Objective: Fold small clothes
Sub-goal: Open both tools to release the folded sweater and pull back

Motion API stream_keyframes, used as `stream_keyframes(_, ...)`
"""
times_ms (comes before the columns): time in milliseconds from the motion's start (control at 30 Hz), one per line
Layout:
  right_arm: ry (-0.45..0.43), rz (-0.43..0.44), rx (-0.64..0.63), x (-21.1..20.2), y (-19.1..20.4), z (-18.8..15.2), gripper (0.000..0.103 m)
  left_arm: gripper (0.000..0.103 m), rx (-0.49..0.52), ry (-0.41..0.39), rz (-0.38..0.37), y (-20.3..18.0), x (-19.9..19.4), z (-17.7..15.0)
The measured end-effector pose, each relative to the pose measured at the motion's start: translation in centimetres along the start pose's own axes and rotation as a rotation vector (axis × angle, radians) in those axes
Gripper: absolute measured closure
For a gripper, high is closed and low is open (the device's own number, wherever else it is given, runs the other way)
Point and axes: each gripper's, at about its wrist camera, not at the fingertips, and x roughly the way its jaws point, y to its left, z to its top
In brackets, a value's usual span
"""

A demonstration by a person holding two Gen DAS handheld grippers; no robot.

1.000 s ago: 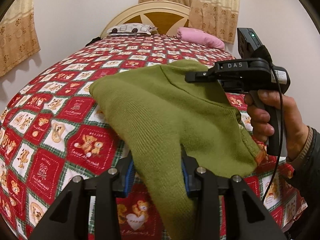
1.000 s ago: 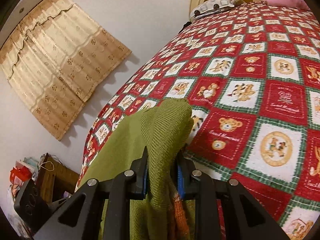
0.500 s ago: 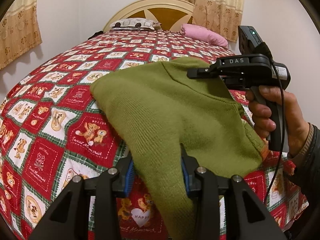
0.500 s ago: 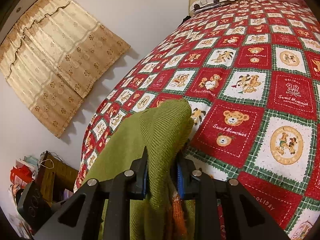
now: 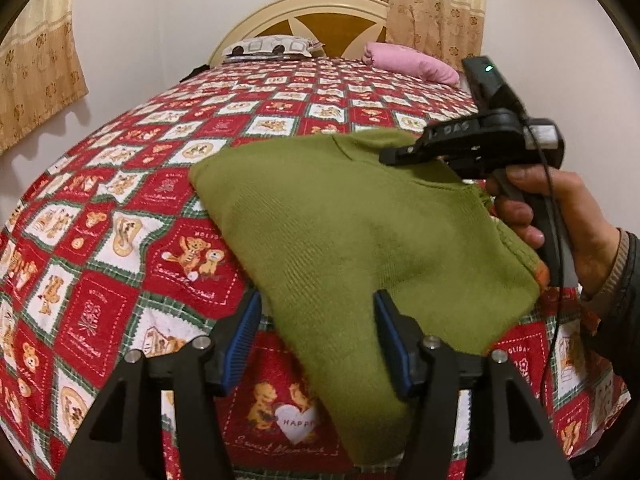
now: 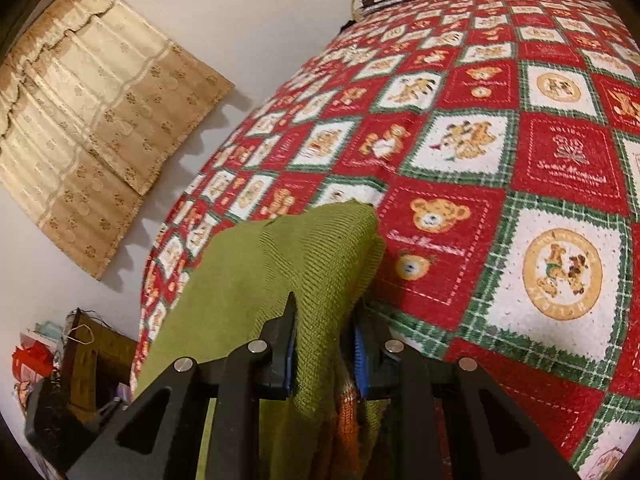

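Green ribbed knit makes up the small sweater (image 5: 360,240), which is spread over the near part of the bed (image 5: 120,240) and partly lifted off it. An orange trim is seen at its right edge in the left wrist view, and orange knit shows beneath the green in the right wrist view.

A lower fold of the sweater passes between the blue-padded fingers of the left claw (image 5: 316,344). The fingers stand apart, wider than the cloth between them, and the left pad (image 5: 240,344) is clear of the fabric, so the cloth is not clamped there.

At the far right corner of the sweater, the right claw (image 6: 324,340) is closed on a bunched thickness of the knit, with the fabric rising above the fingertips and draping down on both sides. In the left wrist view this claw (image 5: 400,156) is seen from the side, held by the person's right hand (image 5: 560,220) above the garment's upper edge.

Under the sweater, the bed is covered by a red, white and green patchwork quilt (image 6: 520,160) printed with teddy bears. A patterned pillow (image 5: 272,46) and a pink pillow (image 5: 412,64) are set against the headboard (image 5: 312,12). Beige curtains (image 6: 88,128) hang on the walls.
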Motion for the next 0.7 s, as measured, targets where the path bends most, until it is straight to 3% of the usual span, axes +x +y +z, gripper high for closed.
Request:
stream_keyframes(133,-0.006,-0.022,-0.035,-0.3,0.5,-0.1,0.076,0.027,-0.003,-0.065,0.050,0.6,-1.5,0.9)
stream_keyframes(233,-0.079,-0.069,-0.090,-2.8,2.0,-0.1,0.067,0.021,-0.044,-0.106,0.072,1.9,-1.9,2.2)
stream_keyframes(367,-0.162,-0.004,-0.172,-7.2,4.9,-1.3,0.066,0.020,-0.054,-0.077,0.100,2.7,0.4,3.0)
stream_keyframes(467,-0.108,0.059,-0.229,-7.4,6.8,-3.5,0.061,0.017,-0.072,-0.038,0.112,3.0,1.9,2.6)
stream_keyframes(633,0.027,-0.073,-0.243,-3.8,5.4,-6.9,0.061,0.004,-0.066,0.008,0.143,3.1,3.3,1.9)
stream_keyframes(700,0.007,-0.045,-0.200,-3.6,4.1,-7.2,0.061,0.000,-0.068,0.003,0.149,3.2,3.8,1.6)
